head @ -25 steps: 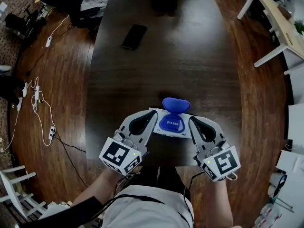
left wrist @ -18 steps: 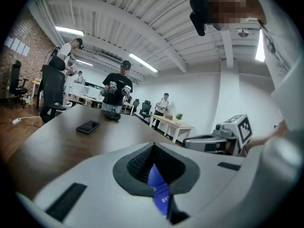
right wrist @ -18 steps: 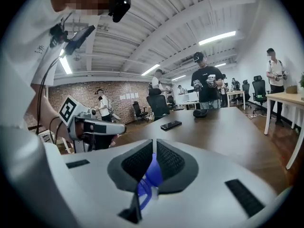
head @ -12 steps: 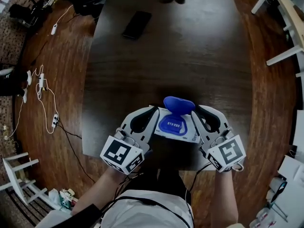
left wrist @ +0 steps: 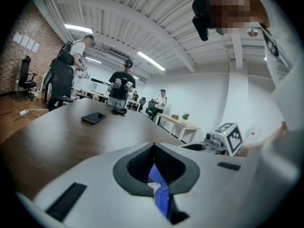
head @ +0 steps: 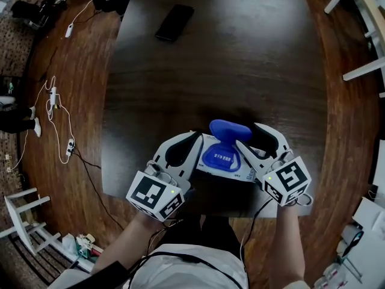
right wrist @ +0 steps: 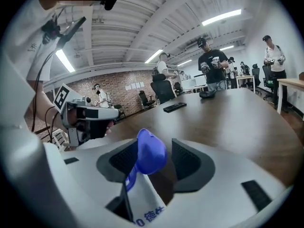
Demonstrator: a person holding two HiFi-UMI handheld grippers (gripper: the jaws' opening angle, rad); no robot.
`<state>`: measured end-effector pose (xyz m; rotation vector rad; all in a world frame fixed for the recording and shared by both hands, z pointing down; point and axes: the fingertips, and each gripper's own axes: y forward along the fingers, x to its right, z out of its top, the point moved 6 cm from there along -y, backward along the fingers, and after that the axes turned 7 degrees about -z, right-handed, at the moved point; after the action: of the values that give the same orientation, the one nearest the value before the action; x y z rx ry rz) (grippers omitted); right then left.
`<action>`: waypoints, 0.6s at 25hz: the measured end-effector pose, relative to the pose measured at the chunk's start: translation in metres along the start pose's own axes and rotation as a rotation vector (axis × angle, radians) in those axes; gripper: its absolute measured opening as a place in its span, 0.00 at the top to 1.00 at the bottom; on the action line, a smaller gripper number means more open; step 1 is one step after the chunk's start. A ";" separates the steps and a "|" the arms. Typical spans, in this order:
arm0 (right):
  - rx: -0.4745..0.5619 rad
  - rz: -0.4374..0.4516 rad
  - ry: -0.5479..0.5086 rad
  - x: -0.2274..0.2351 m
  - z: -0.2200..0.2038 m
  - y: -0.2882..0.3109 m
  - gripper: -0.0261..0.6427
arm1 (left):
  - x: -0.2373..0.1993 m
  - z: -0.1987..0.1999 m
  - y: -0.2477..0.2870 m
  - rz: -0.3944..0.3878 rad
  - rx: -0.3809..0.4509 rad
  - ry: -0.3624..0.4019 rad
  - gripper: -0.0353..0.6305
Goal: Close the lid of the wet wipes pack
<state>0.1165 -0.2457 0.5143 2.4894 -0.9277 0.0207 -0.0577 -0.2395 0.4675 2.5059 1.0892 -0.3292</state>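
Inspection from beside the counter [head: 240, 71]. The wet wipes pack [head: 210, 144] lies flat near the counter's front edge, directly before the person, between the two grippers. It is a white soft pack with blue print and a blue oval frame on its top face.

The pack is open. Its blue lid [head: 230, 130] stands upright, hinged at the far end of the frame. The frame shows blue with a small light label. No wipes can be made out in the opening.

The left gripper [head: 197, 136] sits at the pack's left end. In the left gripper view its jaws are closed to the tips. A thin blue and white strip of the pack's edge is caught in the narrow gap between them.

The right gripper [head: 248, 135] sits at the pack's right end, angled toward the lid. Its jaws have just been opening and now stand wide apart. In the right gripper view the raised lid stands between them, nearer one pad. The other pad is clearly off it, so nothing is gripped.

Also on the counter, a dark phone [head: 175, 21] lies well apart at the far left. Cables [head: 54, 110] trail over the wooden floor [head: 343, 131] to the left of the counter.
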 end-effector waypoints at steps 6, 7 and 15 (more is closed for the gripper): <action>-0.013 0.012 0.031 -0.002 -0.008 0.005 0.65 | -0.001 -0.005 -0.006 0.005 -0.004 -0.005 0.94; -0.012 0.011 0.033 -0.002 -0.009 0.005 0.65 | -0.001 -0.006 -0.007 0.004 -0.005 -0.004 0.94; 0.003 0.005 0.039 -0.008 -0.005 0.000 0.65 | 0.001 -0.003 -0.016 0.001 0.003 0.003 0.94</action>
<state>0.1112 -0.2387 0.5170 2.4810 -0.9184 0.0717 -0.0689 -0.2279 0.4656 2.5102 1.0891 -0.3278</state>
